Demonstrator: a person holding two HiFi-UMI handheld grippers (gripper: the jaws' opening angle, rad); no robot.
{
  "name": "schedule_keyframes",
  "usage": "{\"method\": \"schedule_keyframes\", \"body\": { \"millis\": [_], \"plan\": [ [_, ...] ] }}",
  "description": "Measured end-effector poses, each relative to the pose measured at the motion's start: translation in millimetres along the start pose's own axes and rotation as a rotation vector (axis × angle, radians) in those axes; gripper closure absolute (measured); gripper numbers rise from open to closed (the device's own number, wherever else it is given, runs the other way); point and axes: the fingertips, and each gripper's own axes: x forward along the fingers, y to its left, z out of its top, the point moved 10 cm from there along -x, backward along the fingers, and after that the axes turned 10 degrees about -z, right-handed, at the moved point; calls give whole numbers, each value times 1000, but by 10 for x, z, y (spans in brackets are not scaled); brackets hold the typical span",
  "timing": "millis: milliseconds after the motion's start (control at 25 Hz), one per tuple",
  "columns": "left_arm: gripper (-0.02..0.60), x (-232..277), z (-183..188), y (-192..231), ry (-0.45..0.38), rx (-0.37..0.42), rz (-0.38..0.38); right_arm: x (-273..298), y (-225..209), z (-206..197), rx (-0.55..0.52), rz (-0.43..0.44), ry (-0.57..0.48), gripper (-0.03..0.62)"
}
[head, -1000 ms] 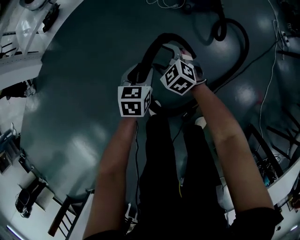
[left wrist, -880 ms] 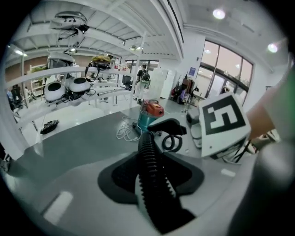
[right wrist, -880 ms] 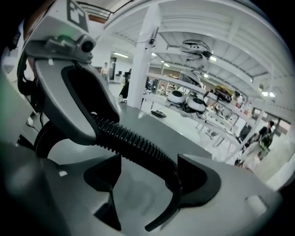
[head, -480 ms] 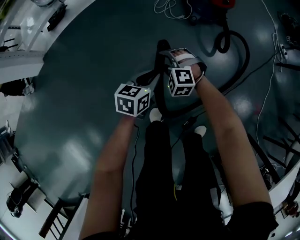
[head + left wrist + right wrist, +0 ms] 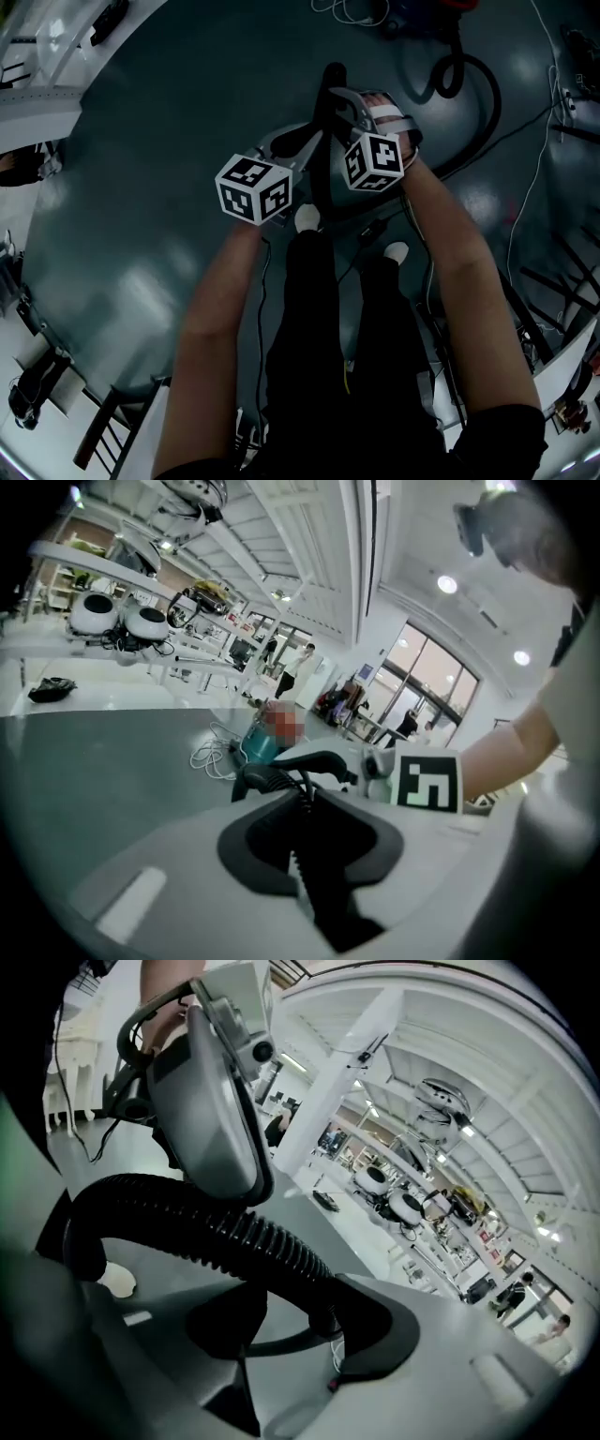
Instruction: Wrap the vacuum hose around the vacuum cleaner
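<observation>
Right gripper [image 5: 291, 1309] jaws had just been closing and clamped the vacuum hose [image 5: 216, 1218] between the pads, black and ribbed, arching away leftward past the tips. Left gripper [image 5: 302, 832] jaws had just narrowed to a slit, with the hose just beyond their tips.

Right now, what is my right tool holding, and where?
The right tool holds the hose partway along its ribbed length; its jaws have just been closing with it between them.

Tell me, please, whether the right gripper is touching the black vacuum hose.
Touching. In the right gripper view the vacuum hose runs between the jaws of the right gripper, which have just been closing; the pads press on it.
</observation>
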Motion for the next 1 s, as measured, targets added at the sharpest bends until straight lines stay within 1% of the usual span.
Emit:
{"method": "schedule_keyframes", "body": {
  "millis": [120,240,320,400,440,480,520,560,600,640,680,760,800,840,920,1000],
  "plan": [
    [525,7,127,-12,-35,7,-2,-54,-123,-4,54,-57,0,372],
    [525,15,207,-74,-54,24,-8,-135,-199,-5,76,-106,-9,372],
    [503,16,244,-110,-72,38,10,-188,-243,-2,87,-133,-18,372],
    [417,17,279,-93,-100,28,47,-233,-299,6,104,-162,-27,372],
    [340,35,292,-71,-106,10,51,-253,-332,18,112,-175,-36,372],
    [268,73,297,-59,-96,-12,28,-272,-358,47,116,-186,-50,373],
    [218,126,295,-71,-77,-31,-17,-288,-374,92,113,-193,-69,373],
    [202,177,292,-102,-66,-42,-67,-300,-384,142,106,-198,-88,373],
    [233,207,292,-135,-73,-50,-101,-310,-394,180,101,-201,-101,372],
    [229,217,293,-160,-93,-56,-115,-322,-408,197,105,-201,-105,373],
    [233,215,293,-177,-112,-62,-116,-340,-425,201,113,-200,-104,373],
    [283,193,295,-189,-132,-86,-112,-392,-460,195,124,-192,-101,373],
    [322,179,307,-184,-130,-106,-121,-420,-482,194,125,-186,-104,373],
    [334,166,329,-180,-123,-127,-135,-446,-509,196,125,-180,-108,372],
    [348,145,394,-194,-102,-149,-160,-497,-569,212,125,-176,-118,367],
    [354,129,461,-239,-77,-152,-170,-560,-620,237,122,-180,-122,362]
  ]
}}
